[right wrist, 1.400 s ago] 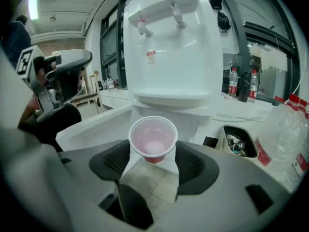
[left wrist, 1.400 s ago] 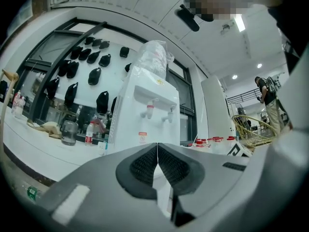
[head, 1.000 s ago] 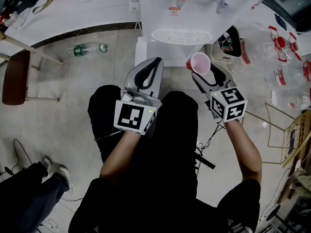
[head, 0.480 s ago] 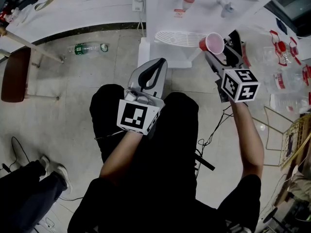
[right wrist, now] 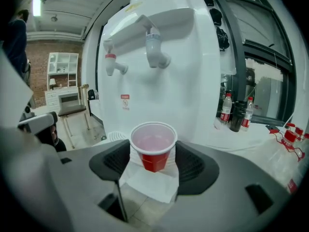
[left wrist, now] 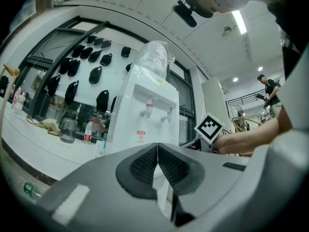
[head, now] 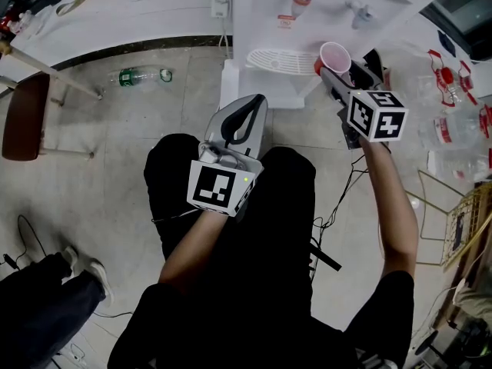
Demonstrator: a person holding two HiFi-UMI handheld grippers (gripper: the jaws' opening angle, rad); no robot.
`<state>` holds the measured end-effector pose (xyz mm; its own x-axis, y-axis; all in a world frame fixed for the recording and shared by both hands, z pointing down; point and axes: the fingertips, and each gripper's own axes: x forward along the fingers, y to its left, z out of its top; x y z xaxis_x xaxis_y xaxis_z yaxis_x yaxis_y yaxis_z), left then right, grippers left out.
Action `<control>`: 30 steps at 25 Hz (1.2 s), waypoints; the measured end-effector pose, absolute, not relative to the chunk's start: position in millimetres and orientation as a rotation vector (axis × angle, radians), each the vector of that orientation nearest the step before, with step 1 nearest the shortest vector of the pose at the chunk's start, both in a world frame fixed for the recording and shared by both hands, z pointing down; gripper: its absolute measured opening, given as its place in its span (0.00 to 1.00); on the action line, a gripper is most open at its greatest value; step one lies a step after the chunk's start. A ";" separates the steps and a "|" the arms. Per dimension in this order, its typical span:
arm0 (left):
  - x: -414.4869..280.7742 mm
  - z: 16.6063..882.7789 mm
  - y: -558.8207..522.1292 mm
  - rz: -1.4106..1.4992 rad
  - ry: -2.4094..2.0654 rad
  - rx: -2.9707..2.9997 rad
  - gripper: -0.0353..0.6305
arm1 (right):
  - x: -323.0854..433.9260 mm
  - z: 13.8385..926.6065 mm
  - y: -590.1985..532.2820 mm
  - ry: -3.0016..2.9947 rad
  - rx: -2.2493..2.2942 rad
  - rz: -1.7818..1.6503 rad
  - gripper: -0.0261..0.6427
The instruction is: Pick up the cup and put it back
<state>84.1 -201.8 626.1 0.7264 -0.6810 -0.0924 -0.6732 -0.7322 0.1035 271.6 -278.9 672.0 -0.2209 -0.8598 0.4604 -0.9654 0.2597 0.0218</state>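
One red cup (right wrist: 153,146) — the only one in sight — stands upright between the pads of the right tongs (right wrist: 153,157), which clamp it from both sides. It is held close in front of the white water dispenser (right wrist: 159,86), by the right end of its drip tray (head: 277,58). The dispenser has two taps (right wrist: 157,52). The left tongs (left wrist: 157,164) are pressed together, empty, nearer the person's lap. One plastic bottle (head: 138,76) lies on the floor, far left.
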 end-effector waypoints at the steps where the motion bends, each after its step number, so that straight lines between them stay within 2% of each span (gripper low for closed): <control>1: 83.8 625.9 -201.9 -0.194 -1.124 2.859 0.06 | 271.4 671.7 -280.3 -2.161 1.666 0.387 0.46; 12: 79.7 625.9 -201.6 -0.205 -1.132 2.853 0.06 | 271.5 672.5 -292.6 -2.178 1.701 0.411 0.45; 30: 75.9 628.1 -201.9 -0.203 -1.131 2.841 0.06 | 273.1 659.6 -274.4 -2.207 1.802 0.378 0.51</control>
<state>75.9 -201.9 628.1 0.7192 -0.6883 -0.0945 -0.6781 -0.7251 0.1202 273.1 -274.4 659.6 -0.1922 -0.9109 0.3652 -0.9805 0.1940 -0.0322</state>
